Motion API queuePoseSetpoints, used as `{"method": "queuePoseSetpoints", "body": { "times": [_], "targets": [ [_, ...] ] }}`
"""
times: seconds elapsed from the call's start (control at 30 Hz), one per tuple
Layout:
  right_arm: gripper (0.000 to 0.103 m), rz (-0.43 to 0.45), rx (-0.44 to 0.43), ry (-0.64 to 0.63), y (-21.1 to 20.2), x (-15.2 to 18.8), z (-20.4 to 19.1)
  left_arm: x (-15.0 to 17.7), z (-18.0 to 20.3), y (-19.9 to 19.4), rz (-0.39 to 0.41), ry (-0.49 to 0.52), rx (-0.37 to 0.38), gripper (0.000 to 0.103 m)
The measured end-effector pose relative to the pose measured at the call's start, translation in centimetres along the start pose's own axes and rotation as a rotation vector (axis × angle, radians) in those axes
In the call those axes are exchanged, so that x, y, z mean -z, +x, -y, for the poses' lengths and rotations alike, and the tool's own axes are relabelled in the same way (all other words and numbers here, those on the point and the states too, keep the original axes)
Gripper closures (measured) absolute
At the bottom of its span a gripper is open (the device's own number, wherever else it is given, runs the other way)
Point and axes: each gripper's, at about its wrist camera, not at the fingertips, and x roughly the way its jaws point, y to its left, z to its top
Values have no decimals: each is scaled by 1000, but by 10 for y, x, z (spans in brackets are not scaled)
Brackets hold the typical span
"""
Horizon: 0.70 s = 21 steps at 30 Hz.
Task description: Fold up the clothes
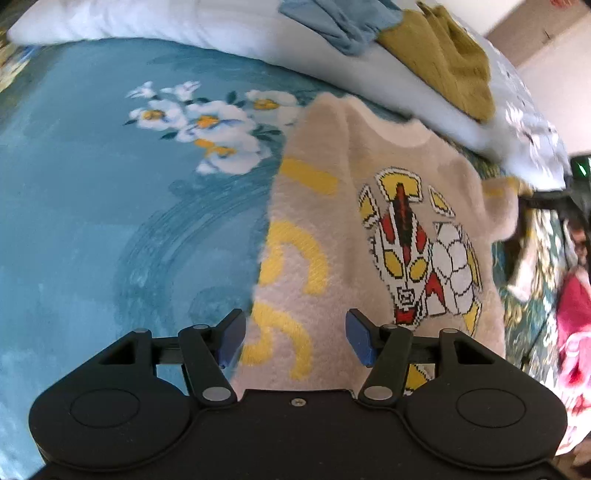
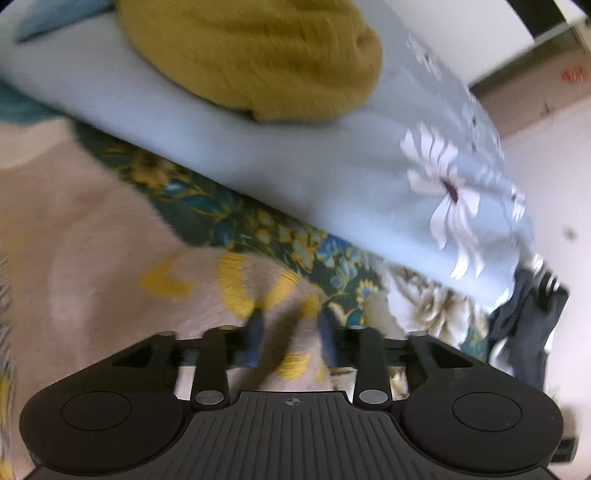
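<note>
A fuzzy beige sweater [image 1: 354, 229] with yellow letters and a red, white and yellow robot figure lies flat on a blue floral bedspread [image 1: 92, 203]. Its left sleeve is folded in over the body. My left gripper [image 1: 295, 341] is open and empty just above the sweater's lower left part. In the right wrist view the right gripper [image 2: 291, 338] has its jaws closing around a raised fold of the sweater's right sleeve [image 2: 266, 291]; the frame is blurred. That sleeve also shows lifted at the right in the left wrist view [image 1: 506, 206].
A white and pale-blue quilt [image 1: 207, 26] lies along the far side with a folded mustard sweater [image 1: 443, 59] and a blue garment [image 1: 340, 22] on it. A dark garment [image 2: 524, 321] lies at the right. Red and pink clothing [image 1: 576, 325] sits at the far right.
</note>
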Motion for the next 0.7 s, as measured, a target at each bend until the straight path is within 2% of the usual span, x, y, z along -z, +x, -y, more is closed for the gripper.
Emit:
{"method": "queuePoseSetpoints", "body": {
  "times": [0.07,0.1,0.13,0.23,0.37,0.47,0.6,0.7],
  "targets": [
    [48,22,-6,-27,-19,8,0,5,-1,-6,14,-10,-6,45],
    [43,28,-1,-36,-30,12,0,7,-2,-9,22,-15,-9,45],
    [33,35,10,-38,-41,15,1,10,-2,-11,29,-20,-12,44],
    [22,66,24,-2,-70,25,3,17,-4,-20,50,-36,-21,41],
    [20,80,24,37,-102,30,1,26,-6,-31,79,-56,-33,39],
    [16,87,-19,30,-121,29,-5,33,-8,-40,101,-71,-42,39],
    [15,144,-25,-13,-143,23,-20,53,-18,-45,86,-49,-82,39],
    [14,152,-29,4,-152,23,-28,70,-28,-45,59,-36,-102,39]
  ]
}}
